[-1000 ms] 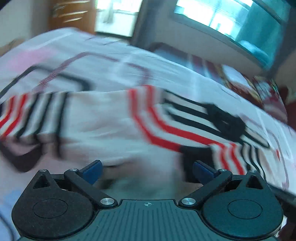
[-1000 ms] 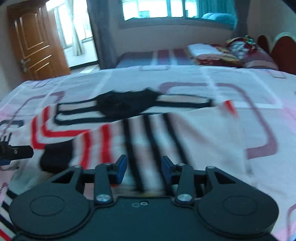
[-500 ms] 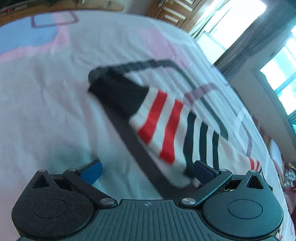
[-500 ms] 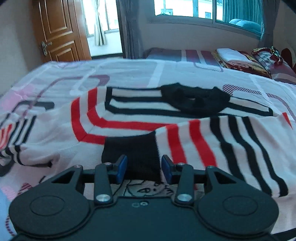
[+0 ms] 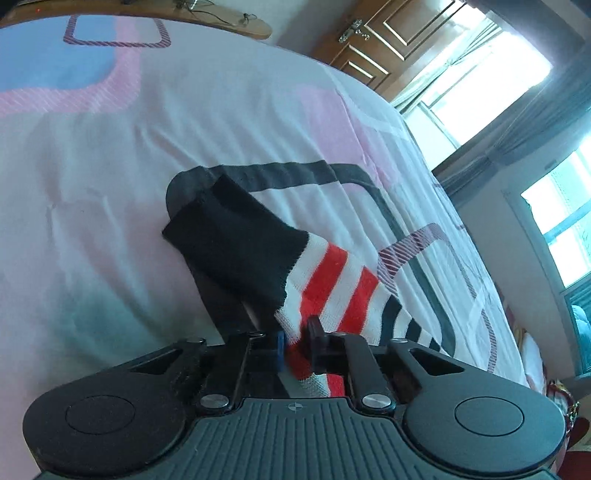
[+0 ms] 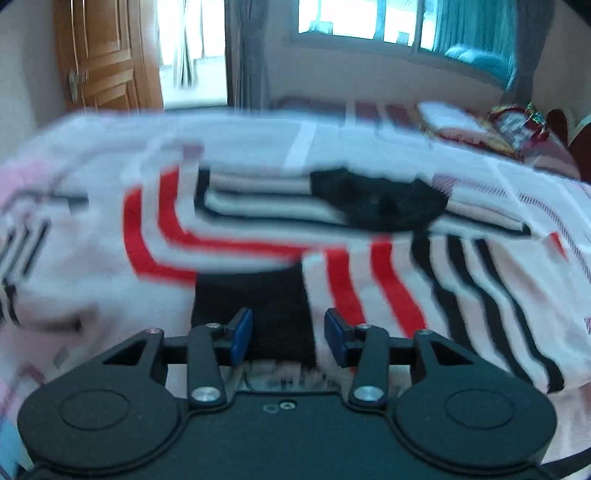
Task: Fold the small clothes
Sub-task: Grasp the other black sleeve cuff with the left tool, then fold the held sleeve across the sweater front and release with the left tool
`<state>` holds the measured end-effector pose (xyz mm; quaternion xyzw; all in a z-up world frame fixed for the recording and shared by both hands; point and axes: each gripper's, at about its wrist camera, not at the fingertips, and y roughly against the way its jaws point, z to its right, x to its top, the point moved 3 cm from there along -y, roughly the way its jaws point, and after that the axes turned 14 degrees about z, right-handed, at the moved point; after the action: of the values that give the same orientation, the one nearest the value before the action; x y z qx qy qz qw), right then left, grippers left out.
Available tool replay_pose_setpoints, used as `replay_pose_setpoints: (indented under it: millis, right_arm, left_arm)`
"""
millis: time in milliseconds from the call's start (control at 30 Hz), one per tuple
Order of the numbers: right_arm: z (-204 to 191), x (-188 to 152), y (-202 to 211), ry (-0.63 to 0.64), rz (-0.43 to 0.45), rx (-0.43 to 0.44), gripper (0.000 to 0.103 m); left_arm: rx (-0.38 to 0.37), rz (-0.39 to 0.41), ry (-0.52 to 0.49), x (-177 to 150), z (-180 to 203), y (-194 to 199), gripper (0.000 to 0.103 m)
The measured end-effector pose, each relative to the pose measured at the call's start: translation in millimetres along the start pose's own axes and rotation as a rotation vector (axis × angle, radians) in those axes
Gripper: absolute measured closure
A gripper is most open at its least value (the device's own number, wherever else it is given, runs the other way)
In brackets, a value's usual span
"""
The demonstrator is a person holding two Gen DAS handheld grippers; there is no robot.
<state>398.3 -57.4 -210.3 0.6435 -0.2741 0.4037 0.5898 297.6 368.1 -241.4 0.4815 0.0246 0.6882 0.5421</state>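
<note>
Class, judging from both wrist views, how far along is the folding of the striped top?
Done: nothing looks folded; the striped top lies spread on the bed. In hand: the left gripper is shut on the sleeve; the right gripper is open over the other black cuff. Left: all folds.

1. The left wrist view sits just behind the left claw (image 5: 295,345), angled down and rolled sideways, very close over the bed (image 5: 184,147); a wooden door (image 5: 373,51) shows at top.
2. The right wrist view looks from behind the right claw (image 6: 288,336), down across the bed toward a window (image 6: 354,18) (blurred).
3. Both views share the bed, the striped garment (image 5: 332,284) and the door.
</note>
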Motion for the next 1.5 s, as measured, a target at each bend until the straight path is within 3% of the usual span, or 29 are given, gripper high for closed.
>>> replay_pose_setpoints:
  millis: [133,267,367,500,633,700,767,867,933,967,1000,1067,1133,1233,1300,1367,1500]
  right_arm:
    - [-3.8,-3.8,0.6,0.031,0.033,-0.010,0.059]
    - [2.3,0.3,4.1,-0.013,0.039,0.022,0.061]
    - [18.5,5.0,16.8,-0.088,0.072,0.030,0.061]
    - [50.7,8.7,36.9,-0.136,0.085,0.018,0.061]
    - [96.9,6.3,57.5,-0.166,0.101,-0.034,0.061]
    - [121.0,1.4,63.6,-0.182,0.096,-0.060,0.060]
    - [140.7,-6.5,65.2,-0.196,0.076,-0.076,0.060]
    - [162.9,-19.5,66.9,-0.244,0.036,-0.067,0.059]
    - [169.4,-23.6,69.6,-0.270,0.035,-0.043,0.054]
    - [170.1,-24.3,69.6,-0.276,0.036,-0.033,0.053]
    - [169.3,-24.5,69.7,-0.279,0.038,-0.019,0.053]
    - [162.4,-22.9,69.7,-0.267,0.043,0.014,0.052]
    - [152.9,-20.2,69.3,-0.265,0.051,0.055,0.045]
    - [135.7,-13.8,69.1,-0.242,0.066,0.115,0.040]
    - [126.1,-8.6,69.6,-0.232,0.077,0.145,0.035]
    - [114.9,-5.6,64.8,-0.178,0.087,0.108,0.034]
    - [95.3,3.8,47.1,-0.048,0.119,0.029,0.040]
  left_arm:
    - [-0.116,0.075,-0.120,4.9,40.9,23.1,0.097]
    - [-0.353,0.094,-0.283,-10.6,119.1,52.9,0.097]
    - [-0.535,0.015,-0.393,-53.7,183.5,69.3,0.097]
    - [-0.739,-0.151,-0.486,-139.3,257.3,93.5,0.097]
    - [-0.864,-0.295,-0.584,-226.3,314.6,117.8,0.097]
    - [-0.842,-0.395,-0.666,-268.1,332.4,115.3,0.097]
    - [-0.764,-0.484,-0.727,-294.3,337.1,107.9,0.097]
    - [-0.741,-0.469,-0.701,-288.5,335.6,121.2,0.093]
    - [-0.765,-0.423,-0.724,-279.4,344.3,134.9,0.052]
    - [-0.783,-0.389,-0.722,-272.5,347.7,139.6,0.021]
    - [-0.811,-0.326,-0.730,-265.6,353.8,147.8,0.009]
    - [-0.866,-0.252,-0.809,-262.9,365.8,165.9,0.008]
    - [-0.882,-0.290,-0.872,-262.6,374.7,168.8,0.008]
    - [-0.867,-0.334,-0.766,-245.9,371.2,159.6,0.008]
    - [-0.801,-0.309,-0.728,-232.7,363.2,147.9,0.008]
    - [-0.730,-0.263,-0.712,-216.7,346.8,133.9,0.008]
    - [-0.555,-0.211,-0.711,-191.0,298.6,97.9,0.008]
